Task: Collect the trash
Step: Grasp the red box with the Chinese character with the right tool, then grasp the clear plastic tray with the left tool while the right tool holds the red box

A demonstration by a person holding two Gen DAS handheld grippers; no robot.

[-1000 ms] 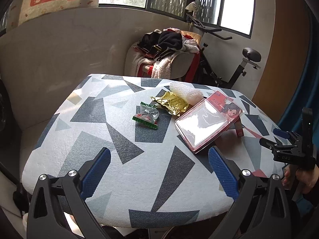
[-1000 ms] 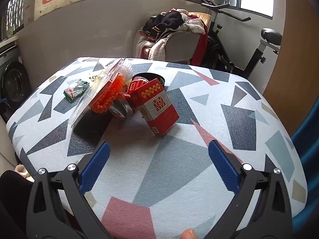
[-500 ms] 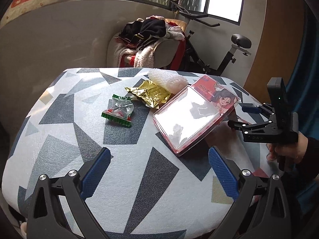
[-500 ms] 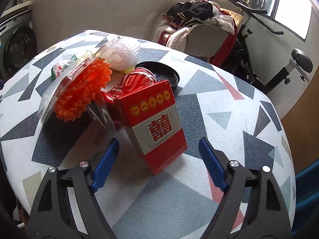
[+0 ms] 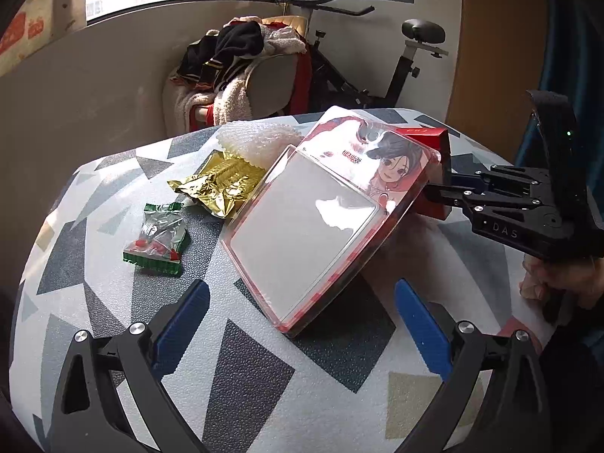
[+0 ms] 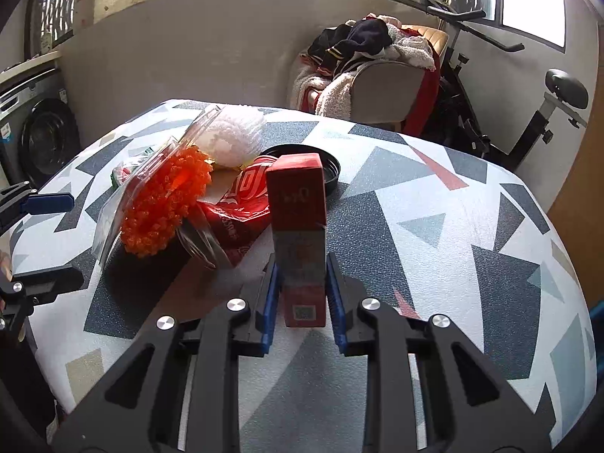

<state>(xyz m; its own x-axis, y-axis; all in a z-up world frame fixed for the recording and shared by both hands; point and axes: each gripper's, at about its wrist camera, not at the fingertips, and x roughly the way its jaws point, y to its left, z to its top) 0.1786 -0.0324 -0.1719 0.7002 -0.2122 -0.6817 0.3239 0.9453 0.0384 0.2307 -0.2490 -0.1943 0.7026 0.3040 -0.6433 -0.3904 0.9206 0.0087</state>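
Observation:
My right gripper (image 6: pixel 302 290) is shut on a red and white carton box (image 6: pixel 300 222), gripping its two sides; the box also shows in the left wrist view (image 5: pixel 434 173) behind a clear blister pack (image 5: pixel 324 226). My left gripper (image 5: pixel 298 324) is open and empty, just in front of that pack. A gold foil wrapper (image 5: pixel 219 185), a green candy wrapper (image 5: pixel 158 241) and white foam netting (image 5: pixel 260 139) lie on the patterned table (image 5: pixel 245 377). A crushed red can (image 6: pixel 238 207) and orange beads (image 6: pixel 166 200) lie left of the box.
A black round lid (image 6: pixel 321 158) lies behind the box. A chair piled with clothes (image 6: pixel 373 71) and an exercise bike (image 6: pixel 528 113) stand beyond the table's far edge. A washing machine (image 6: pixel 41 132) stands at the left.
My right gripper has moved forward and closed on the red carton box, which now stands end-on between the pads. My left gripper has moved closer to the blister pack.

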